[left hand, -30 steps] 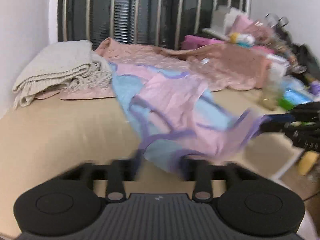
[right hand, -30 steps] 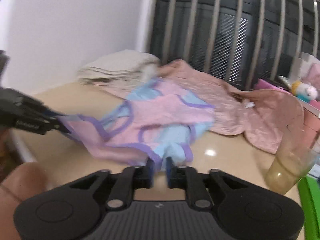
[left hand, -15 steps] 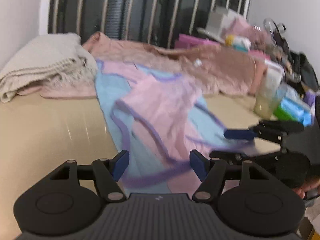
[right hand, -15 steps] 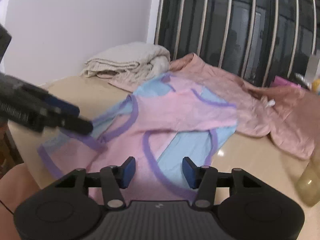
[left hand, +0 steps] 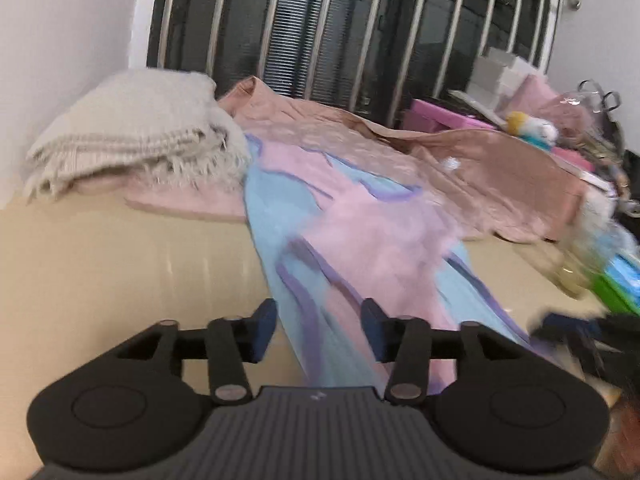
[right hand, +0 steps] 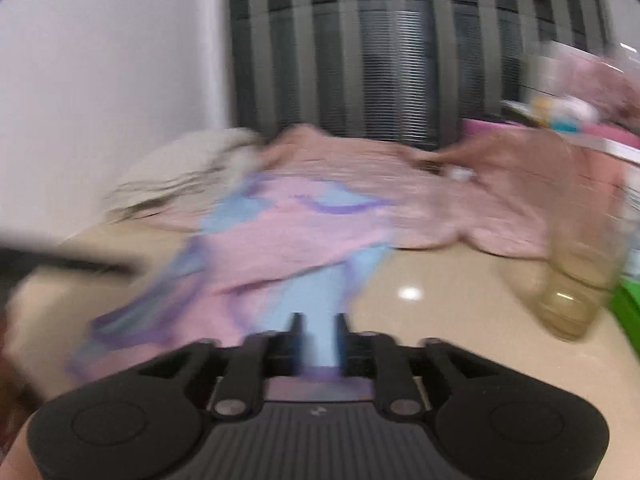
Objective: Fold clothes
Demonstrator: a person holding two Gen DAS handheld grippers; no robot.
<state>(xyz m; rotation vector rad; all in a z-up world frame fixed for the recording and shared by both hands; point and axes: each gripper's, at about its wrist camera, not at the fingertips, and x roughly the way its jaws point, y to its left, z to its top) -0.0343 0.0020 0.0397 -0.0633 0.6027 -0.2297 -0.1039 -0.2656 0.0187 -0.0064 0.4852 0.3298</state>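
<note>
A pink and light-blue garment with purple trim (left hand: 360, 240) lies spread on the beige table (left hand: 100, 264), its near end reaching the front edge. My left gripper (left hand: 318, 330) is open just above that near end, with cloth between its fingers. In the blurred right wrist view the same garment (right hand: 288, 240) runs under my right gripper (right hand: 318, 338), whose jaws stand partly closed with a narrow gap over the blue part; whether they pinch the cloth I cannot tell. The right gripper (left hand: 576, 328) also shows as a dark blur at the right of the left wrist view.
A folded cream knit blanket (left hand: 132, 140) lies at the back left. A dusty-pink garment (left hand: 460, 160) lies behind. A plastic cup (right hand: 576, 280) with yellowish liquid stands at the right. Clutter (left hand: 536, 120) fills the back right. Metal bars (left hand: 360, 20) stand behind the table.
Both grippers let go of the garment, which dropped flat onto the table. My left gripper stays open. My right gripper's jaws narrowed again and it swung, blurring the view.
</note>
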